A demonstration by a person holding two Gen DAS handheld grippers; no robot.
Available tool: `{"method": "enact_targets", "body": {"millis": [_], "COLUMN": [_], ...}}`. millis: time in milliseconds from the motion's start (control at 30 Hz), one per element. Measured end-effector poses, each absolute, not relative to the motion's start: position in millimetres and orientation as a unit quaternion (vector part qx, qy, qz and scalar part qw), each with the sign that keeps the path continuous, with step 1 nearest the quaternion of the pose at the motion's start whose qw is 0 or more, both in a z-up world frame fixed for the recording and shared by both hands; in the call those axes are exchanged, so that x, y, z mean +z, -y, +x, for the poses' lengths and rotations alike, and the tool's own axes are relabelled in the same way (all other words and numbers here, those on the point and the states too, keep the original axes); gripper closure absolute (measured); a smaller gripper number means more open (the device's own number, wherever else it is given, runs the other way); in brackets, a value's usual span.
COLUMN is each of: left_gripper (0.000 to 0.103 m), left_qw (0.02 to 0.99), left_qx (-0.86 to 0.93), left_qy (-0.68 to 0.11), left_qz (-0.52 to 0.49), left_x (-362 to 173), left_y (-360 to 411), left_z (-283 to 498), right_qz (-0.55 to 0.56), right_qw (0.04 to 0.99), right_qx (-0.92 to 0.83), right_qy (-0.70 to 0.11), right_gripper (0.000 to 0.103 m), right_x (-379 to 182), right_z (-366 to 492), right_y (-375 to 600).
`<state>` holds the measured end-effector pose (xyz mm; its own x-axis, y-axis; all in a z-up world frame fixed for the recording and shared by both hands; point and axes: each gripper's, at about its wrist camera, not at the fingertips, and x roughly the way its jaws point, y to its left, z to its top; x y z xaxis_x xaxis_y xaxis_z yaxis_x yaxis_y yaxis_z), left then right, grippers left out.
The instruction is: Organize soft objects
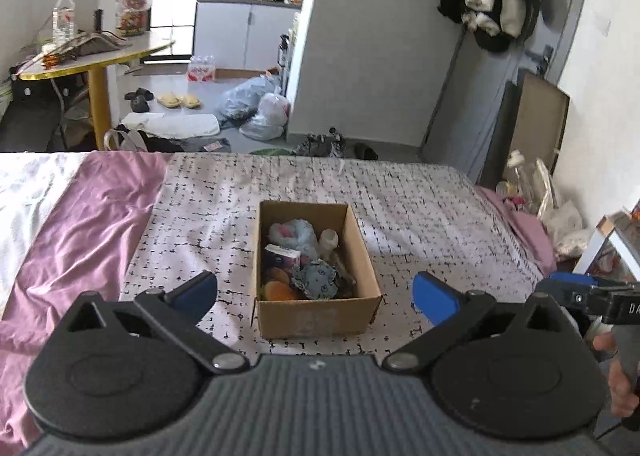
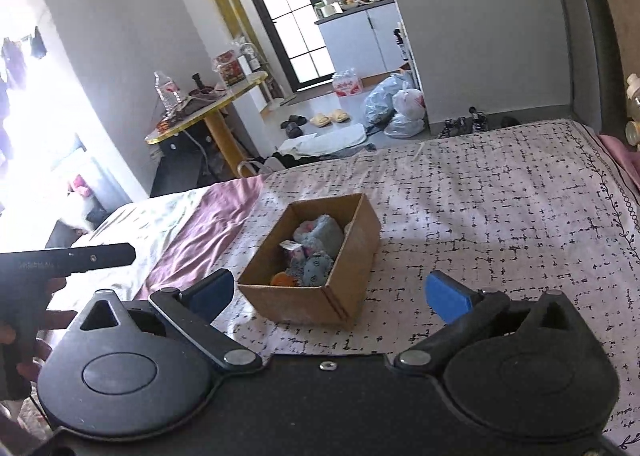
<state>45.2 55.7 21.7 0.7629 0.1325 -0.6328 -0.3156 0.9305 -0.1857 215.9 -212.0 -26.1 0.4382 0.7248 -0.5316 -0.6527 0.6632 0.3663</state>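
The cardboard box [image 1: 316, 308] of soft objects [image 1: 298, 234] sits on the bed [image 1: 420, 215] just ahead of both tools — left tool [image 1: 315, 294] and right tool [image 2: 329, 292] released, empty; no writing readable.

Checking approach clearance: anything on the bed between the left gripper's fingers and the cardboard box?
Nothing: in the left wrist view only bare patterned bedspread shows between the open left gripper and the cardboard box.
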Motion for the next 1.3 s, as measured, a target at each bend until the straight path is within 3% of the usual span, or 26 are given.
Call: {"method": "enact_targets", "body": {"millis": [1300], "left_gripper": [0.0], "left_qw": [0.92], "left_qx": [0.18], "left_qy": [-0.305], "left_qz": [-0.17], "left_x": [20], "left_y": [-1], "left_z": [-69], "right_qz": [-0.011], "right_qw": [0.817], "right_qx": [0.468], "right_qy": [-0.337], "right_gripper": [0.0], "right_x": [-2], "right_z": [136], "right_y": [237]}}
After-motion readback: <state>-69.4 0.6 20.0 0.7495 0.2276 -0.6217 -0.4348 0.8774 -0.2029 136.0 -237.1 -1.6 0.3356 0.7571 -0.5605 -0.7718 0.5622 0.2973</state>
